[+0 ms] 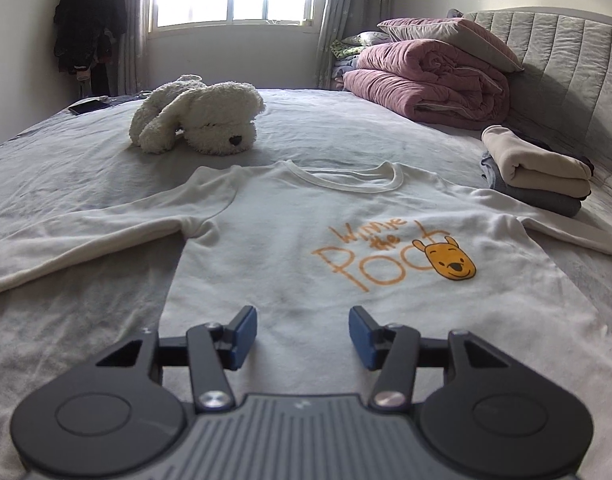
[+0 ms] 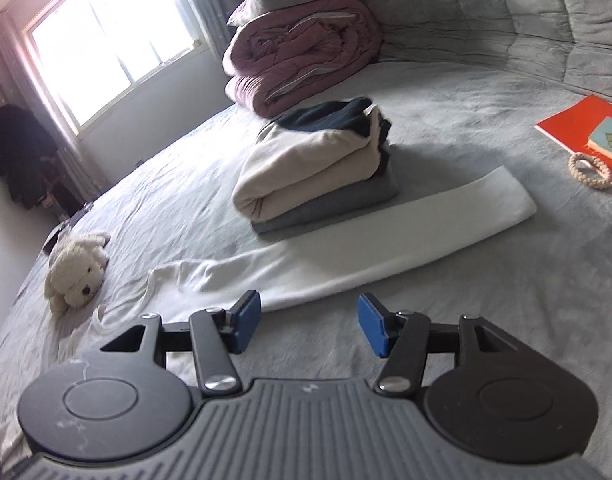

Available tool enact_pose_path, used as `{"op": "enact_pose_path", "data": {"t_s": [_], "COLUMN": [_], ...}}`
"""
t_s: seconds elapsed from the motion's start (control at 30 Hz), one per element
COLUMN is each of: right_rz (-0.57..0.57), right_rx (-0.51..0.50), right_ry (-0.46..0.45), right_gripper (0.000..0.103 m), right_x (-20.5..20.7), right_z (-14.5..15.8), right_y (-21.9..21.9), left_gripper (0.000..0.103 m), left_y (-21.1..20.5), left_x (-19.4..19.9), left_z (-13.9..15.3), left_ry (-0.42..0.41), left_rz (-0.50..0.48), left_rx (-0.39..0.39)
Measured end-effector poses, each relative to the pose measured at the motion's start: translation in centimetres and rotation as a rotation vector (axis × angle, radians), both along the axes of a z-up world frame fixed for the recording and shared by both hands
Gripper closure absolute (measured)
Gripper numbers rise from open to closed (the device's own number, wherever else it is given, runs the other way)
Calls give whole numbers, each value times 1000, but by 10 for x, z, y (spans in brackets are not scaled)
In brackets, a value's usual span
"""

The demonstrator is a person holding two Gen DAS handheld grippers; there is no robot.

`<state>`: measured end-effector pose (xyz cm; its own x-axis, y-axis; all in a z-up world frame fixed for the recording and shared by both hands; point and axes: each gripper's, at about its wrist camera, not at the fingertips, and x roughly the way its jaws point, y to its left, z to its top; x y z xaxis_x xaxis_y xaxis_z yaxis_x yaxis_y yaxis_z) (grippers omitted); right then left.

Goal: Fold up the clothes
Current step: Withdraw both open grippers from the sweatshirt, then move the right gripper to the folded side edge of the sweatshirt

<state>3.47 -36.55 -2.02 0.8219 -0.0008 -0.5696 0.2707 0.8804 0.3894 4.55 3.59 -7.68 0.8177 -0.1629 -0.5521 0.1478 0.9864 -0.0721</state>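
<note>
A white long-sleeved shirt point(image 1: 274, 240) with an orange bear print lies flat, face up, on the grey bed, collar away from me, both sleeves spread out. My left gripper point(image 1: 303, 336) hovers open over the shirt's lower hem area, nothing between its blue pads. In the right wrist view the shirt's right sleeve point(image 2: 386, 236) stretches across the bed toward the right. My right gripper point(image 2: 309, 328) is open just in front of that sleeve, above the bedsheet, holding nothing.
A stack of folded clothes point(image 2: 318, 176) sits just behind the sleeve. A folded pink duvet with a pillow point(image 2: 302, 60) lies by the headboard. A white plush dog point(image 1: 198, 116) rests beyond the collar. An orange book point(image 2: 586, 128) and rope ring point(image 2: 590, 170) lie at the right.
</note>
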Motion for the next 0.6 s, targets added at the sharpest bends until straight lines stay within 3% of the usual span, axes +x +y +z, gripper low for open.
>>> {"op": "enact_pose_path", "data": {"t_s": [0.3,0.6], "right_rz": [309,399], "right_rx": [-155,-244], "right_ry": [39,18], "right_gripper": [44,44], "right_x": [14,28], "right_z": [-27,-44], "right_y": [92,132], "left_gripper": [45,38], "left_y": [5,11], "left_x": [-6,-11], "left_z": [-5,-10], "left_ry": [13,33], "left_rz": [-17,-43], "left_rx": [-52,-103]}}
